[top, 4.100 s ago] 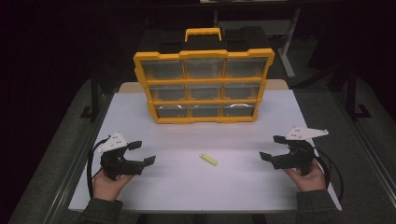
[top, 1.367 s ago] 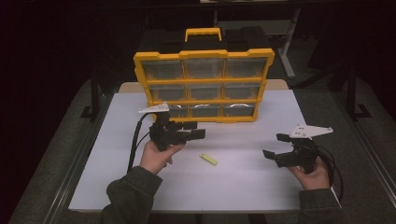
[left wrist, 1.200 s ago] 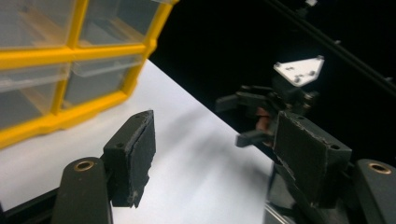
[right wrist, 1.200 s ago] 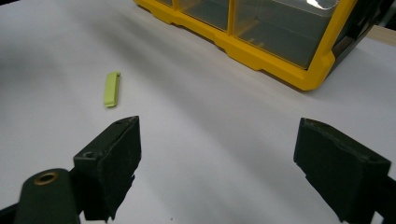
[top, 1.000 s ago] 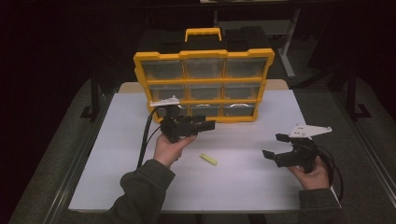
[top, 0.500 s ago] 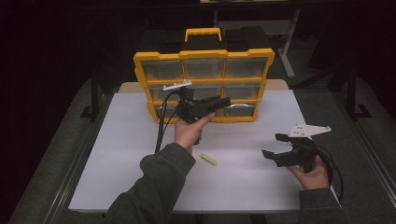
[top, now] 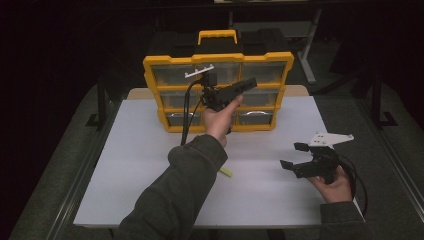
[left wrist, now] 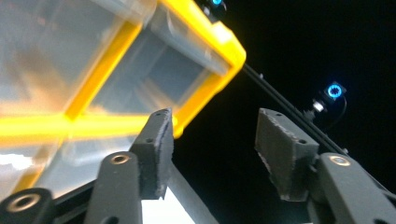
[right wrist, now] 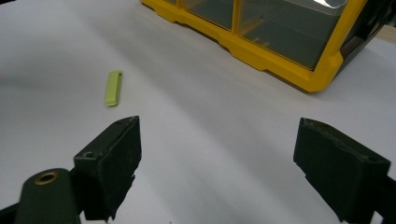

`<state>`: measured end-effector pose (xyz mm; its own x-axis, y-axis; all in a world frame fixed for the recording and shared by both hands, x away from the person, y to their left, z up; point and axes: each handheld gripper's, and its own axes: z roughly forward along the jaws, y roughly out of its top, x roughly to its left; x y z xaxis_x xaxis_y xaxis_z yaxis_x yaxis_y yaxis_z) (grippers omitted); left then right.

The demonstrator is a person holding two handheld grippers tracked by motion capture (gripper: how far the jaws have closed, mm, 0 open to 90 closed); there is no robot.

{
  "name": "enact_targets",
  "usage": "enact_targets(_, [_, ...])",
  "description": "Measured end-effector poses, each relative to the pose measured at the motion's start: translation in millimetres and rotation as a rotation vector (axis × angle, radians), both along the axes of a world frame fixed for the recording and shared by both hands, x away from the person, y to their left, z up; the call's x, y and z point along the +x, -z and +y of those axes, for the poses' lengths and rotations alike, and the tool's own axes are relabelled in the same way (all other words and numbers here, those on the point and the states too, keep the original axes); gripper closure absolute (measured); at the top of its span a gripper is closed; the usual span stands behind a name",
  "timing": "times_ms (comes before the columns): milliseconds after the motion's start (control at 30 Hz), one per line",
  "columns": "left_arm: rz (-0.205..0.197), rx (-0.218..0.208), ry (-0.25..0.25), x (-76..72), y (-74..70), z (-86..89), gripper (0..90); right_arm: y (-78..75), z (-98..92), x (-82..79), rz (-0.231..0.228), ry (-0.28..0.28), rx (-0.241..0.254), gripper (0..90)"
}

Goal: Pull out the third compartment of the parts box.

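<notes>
— So where was the left gripper (top: 248,84) at that point?

— Raised in front of the yellow drawer organizer (top: 218,90) at the far side of the white table (top: 130,150), level with its middle row, near the right-hand column. Its jaws had just been closing and stood about half apart, with nothing between the pads (left wrist: 157,144); in the left gripper view the cabinet's yellow corner sat just behind the left pad, blurred.

— And the other hand?

— The right gripper (top: 292,156) was low over the table at the near right, jaws spread wide and empty.

— Anything else on the table?

— A small yellow-green strip (right wrist: 113,87) lay flat near the middle, partly behind the left sleeve (top: 175,200) in the high view, well apart from both grippers.
</notes>
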<state>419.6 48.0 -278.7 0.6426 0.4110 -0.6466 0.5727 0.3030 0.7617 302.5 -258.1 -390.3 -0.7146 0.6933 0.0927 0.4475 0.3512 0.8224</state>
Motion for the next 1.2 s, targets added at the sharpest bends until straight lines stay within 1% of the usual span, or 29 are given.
enact_targets(33, [0.0, 0.0, 0.0, 0.0, 0.0, 0.0, 50.2, 0.0, 0.0, 0.0, 0.0, 0.0, 0.0, 14.0])
enact_targets(67, [0.006, -0.01, -0.01, 3.4, -0.9, -2.0, 51.5, -0.2, 0.1, 0.0, -0.002, -0.002, 0.002, 14.0])
enact_targets(100, [0.018, -0.03, -0.014, 8.2, -1.2, -4.9, 52.8, -0.3, 0.1, -0.1, -0.002, -0.001, 0.003, 14.1])
enact_targets(200, [0.027, -0.026, -0.017, 11.6, -0.4, -8.2, 54.5, -0.4, -0.2, 0.0, -0.002, -0.002, 0.003, 14.1])
enact_targets(267, [0.021, -0.022, -0.02, 13.7, -0.3, -12.1, 56.4, -0.3, -0.2, -0.1, -0.002, -0.004, 0.004, 14.2])
enact_targets(333, [0.022, -0.037, -0.022, 15.3, -0.4, -14.6, 57.5, -0.1, -0.1, 0.0, -0.002, -0.007, 0.004, 14.2])
enact_targets(400, [0.018, -0.037, -0.031, 17.1, -1.5, -17.3, 61.6, 0.1, 0.1, 0.3, -0.002, -0.009, 0.003, 14.2])
enact_targets(433, [0.016, -0.051, -0.033, 19.5, -2.3, -20.3, 63.1, 0.0, 0.3, 0.5, -0.002, -0.011, 0.004, 14.2])
enact_targets(500, [0.015, -0.046, -0.032, 20.8, -2.3, -21.5, 66.7, -0.1, 0.2, 0.3, -0.003, -0.01, 0.005, 14.2])
enact_targets(533, [0.011, -0.034, -0.04, 23.3, -1.9, -23.4, 67.5, -0.4, -0.7, 0.1, -0.001, -0.005, 0.008, 14.2])
enact_targets(567, [0.011, -0.034, -0.04, 23.3, -1.9, -23.4, 68.2, -0.4, -0.7, 0.1, -0.001, -0.005, 0.008, 14.2])
enact_targets(633, [0.009, -0.045, -0.053, 25.4, -1.4, -24.4, 69.5, -0.8, -1.7, -0.1, -0.003, -0.004, 0.011, 14.4])
enact_targets(700, [0.003, -0.045, -0.055, 27.9, -0.1, -24.4, 71.1, -0.5, -2.3, 0.4, -0.003, -0.006, 0.012, 14.4])
enact_targets(733, [0.008, -0.063, -0.06, 28.7, 0.5, -25.3, 71.1, -0.5, -2.3, 0.4, -0.003, -0.006, 0.012, 14.4])
enact_targets(767, [0.003, -0.066, -0.059, 29.8, 1.5, -25.2, 71.4, -0.2, -2.1, 0.5, -0.001, -0.007, 0.01, 14.4])
enact_targets(933, [-0.006, -0.063, -0.06, 31.2, 2.2, -26.7, 74.7, -0.4, -1.5, 0.1, 0.001, -0.007, 0.012, 14.4])
enact_targets(1033, [-0.013, -0.075, -0.065, 32.1, 3.1, -27.9, 77.8, -0.3, -1.3, 0.3, -0.003, -0.01, 0.01, 14.4])
enact_targets(1200, [-0.021, -0.083, -0.065, 32.3, 3.0, -28.4, 79.1, -0.4, -1.4, 0.2, -0.006, -0.011, 0.009, 14.4])
